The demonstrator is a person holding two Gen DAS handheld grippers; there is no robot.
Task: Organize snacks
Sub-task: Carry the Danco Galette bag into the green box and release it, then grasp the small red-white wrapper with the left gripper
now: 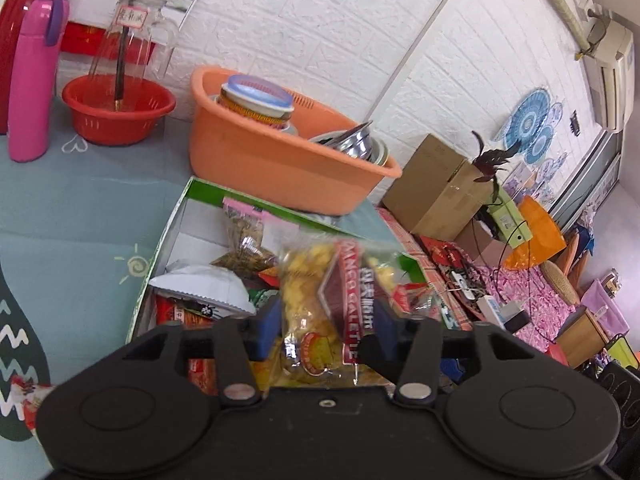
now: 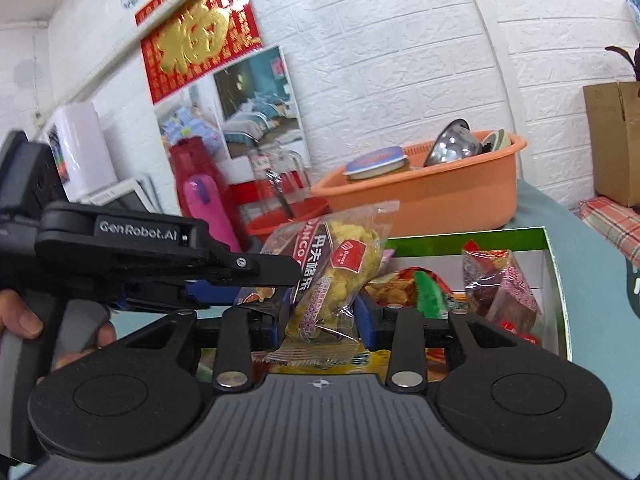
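Observation:
A clear packet of yellow snacks with a dark red label [image 1: 320,304] [image 2: 336,276] is held up over a green-rimmed white box [image 1: 172,220] [image 2: 552,248] full of snack packets. My left gripper [image 1: 326,320] is shut on the packet from one side. My right gripper [image 2: 322,316] is shut on the same packet from the other side. The left gripper's black body [image 2: 160,248] shows at the left of the right wrist view. Inside the box lie a white packet [image 1: 204,286], a seed packet [image 1: 244,240] and a red-wrapped packet [image 2: 500,284].
An orange basin [image 1: 280,160] [image 2: 432,200] with steel bowls and a lidded tub stands behind the box. A red basket [image 1: 118,110], a glass jug and a pink bottle [image 1: 34,80] stand far left. A cardboard carton [image 1: 436,184] sits off the table's right edge.

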